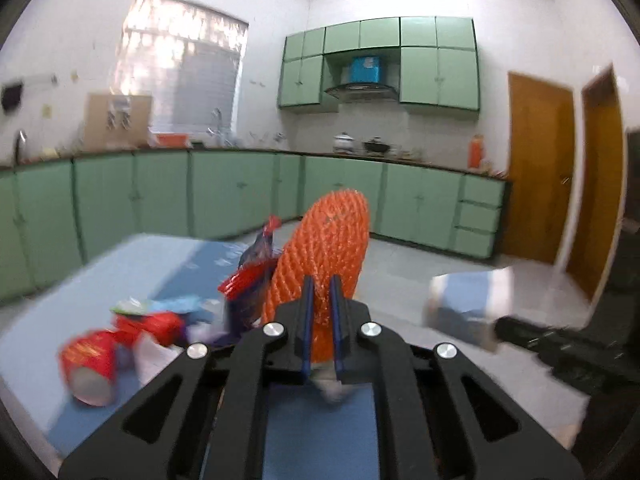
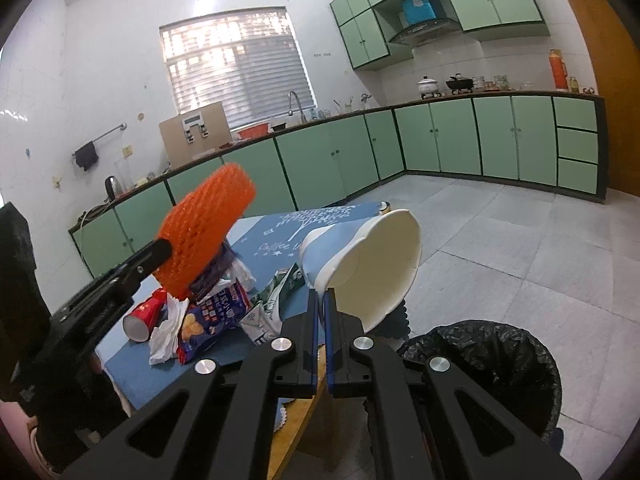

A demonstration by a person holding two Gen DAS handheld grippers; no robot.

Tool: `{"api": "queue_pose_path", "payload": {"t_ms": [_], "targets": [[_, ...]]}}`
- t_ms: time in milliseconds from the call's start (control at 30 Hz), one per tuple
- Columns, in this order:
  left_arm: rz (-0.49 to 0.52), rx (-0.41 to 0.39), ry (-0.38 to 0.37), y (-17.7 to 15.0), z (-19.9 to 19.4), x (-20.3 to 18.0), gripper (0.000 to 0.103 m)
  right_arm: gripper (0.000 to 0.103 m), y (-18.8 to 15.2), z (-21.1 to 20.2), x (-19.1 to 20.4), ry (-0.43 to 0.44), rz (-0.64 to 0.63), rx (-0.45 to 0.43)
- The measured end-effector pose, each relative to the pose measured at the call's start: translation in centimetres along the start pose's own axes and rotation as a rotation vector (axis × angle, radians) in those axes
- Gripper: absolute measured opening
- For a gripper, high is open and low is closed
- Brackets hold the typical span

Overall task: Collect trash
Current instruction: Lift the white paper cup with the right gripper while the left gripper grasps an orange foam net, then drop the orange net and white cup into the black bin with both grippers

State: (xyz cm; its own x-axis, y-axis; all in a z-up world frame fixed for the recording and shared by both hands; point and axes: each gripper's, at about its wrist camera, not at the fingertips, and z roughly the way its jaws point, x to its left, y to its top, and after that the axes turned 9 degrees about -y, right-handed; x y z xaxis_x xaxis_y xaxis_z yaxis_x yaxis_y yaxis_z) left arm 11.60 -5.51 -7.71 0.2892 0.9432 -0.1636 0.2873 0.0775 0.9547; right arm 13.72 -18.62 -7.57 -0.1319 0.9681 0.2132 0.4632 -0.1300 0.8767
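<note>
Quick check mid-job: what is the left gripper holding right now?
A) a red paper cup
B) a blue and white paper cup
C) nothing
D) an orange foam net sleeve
D: the left gripper is shut on the orange foam net sleeve, lifted above the table's trash; the blue and white paper cup is in the right gripper.

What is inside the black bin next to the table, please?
The bin shows only its black bag liner around the rim. The right gripper, shut on the blue and white paper cup, covers part of the opening, and the bottom is too dark to tell.
</note>
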Motion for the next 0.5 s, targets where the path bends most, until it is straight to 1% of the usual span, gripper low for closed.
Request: {"api": "queue_pose_path", "payload": {"t_ms": [33,133,200,267,333,400,500], "targets": [[-0.06,0.021,-0.016,-0.1,0.5,0.4,0.007,0.003,0.0,0.0,-0.3,-0.001,0.009,0.001],[-0.082,0.053,0.013,-0.8,1.5,1.0,0.007,0.003,0.1,-0.2,-0.8,-0.006,0.018,0.004],[-0.085,0.031,0.04,-0.7,1.1,1.6,0.007,0.003,0.1,-0.2,-0.8,-0.008,0.015,0.005],[-0.073,-0.003,0.04,0.1,0.6,1.5,0.007,0.003,0.1,-0.1,-0.8,-0.012,0.017,0.006],[-0.059,-0.038,0.021,0.9,0.1,1.1,0.007,0.003,0.2,0.0,-0.8,-0.017,0.019,0.007],[-0.059,-0.063,-0.025,1.5,-0.3,0.5,0.007,0.003,0.4,0.0,-0.8,-0.023,0.02,0.004],[-0.03,-0.093,-0.086,2.0,-0.6,-1.4,0.007,0.003,0.5,-0.2,-1.1,-0.037,0.021,-0.001]]}}
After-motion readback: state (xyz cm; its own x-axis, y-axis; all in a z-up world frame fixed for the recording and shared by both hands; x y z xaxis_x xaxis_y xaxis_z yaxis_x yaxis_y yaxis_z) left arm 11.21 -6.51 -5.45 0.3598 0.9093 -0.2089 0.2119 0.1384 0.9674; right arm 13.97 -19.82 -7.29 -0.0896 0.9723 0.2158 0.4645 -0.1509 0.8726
